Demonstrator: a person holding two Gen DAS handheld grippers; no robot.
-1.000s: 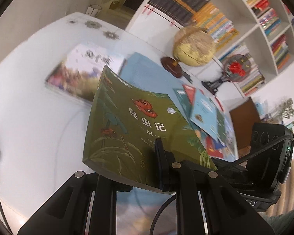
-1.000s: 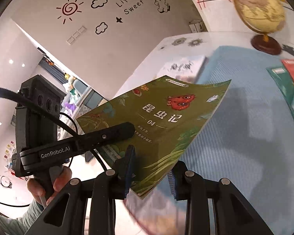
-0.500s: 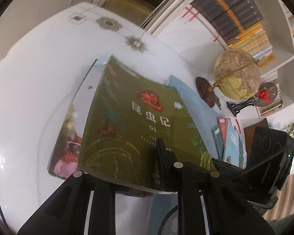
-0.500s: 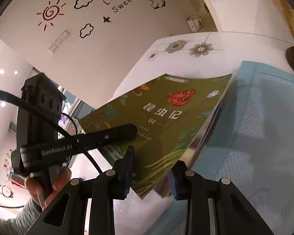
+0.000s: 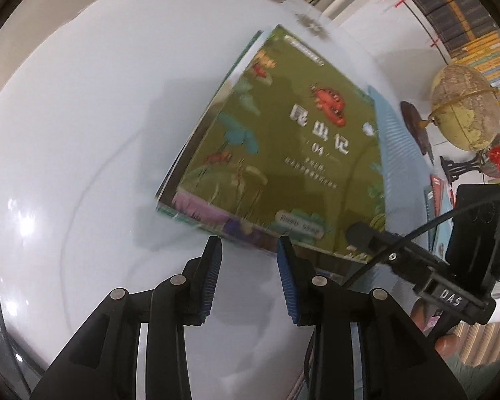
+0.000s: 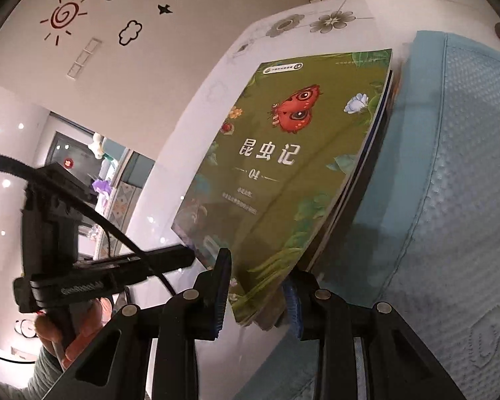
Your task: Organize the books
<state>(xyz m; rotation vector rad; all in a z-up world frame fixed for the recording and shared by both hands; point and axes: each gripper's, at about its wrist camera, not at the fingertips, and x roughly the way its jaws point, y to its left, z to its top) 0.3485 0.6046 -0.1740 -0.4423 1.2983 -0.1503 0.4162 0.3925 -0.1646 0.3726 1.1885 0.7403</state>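
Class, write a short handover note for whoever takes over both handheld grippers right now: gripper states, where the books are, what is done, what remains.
Left gripper: jaws opening, nothing between them, just short of the stack.
Right gripper: shut on the near corner of the green insect-cover book.
That book lies on a stack of books on the white table, beside the light blue mat.
Done: book stacked.
Left: release it, then gather the books farther along the mat.

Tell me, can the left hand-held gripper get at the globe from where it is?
Probably not directly: the globe stands beyond the green book, and the left hand-held gripper, jaws opening and empty, sits at the book's near edge.
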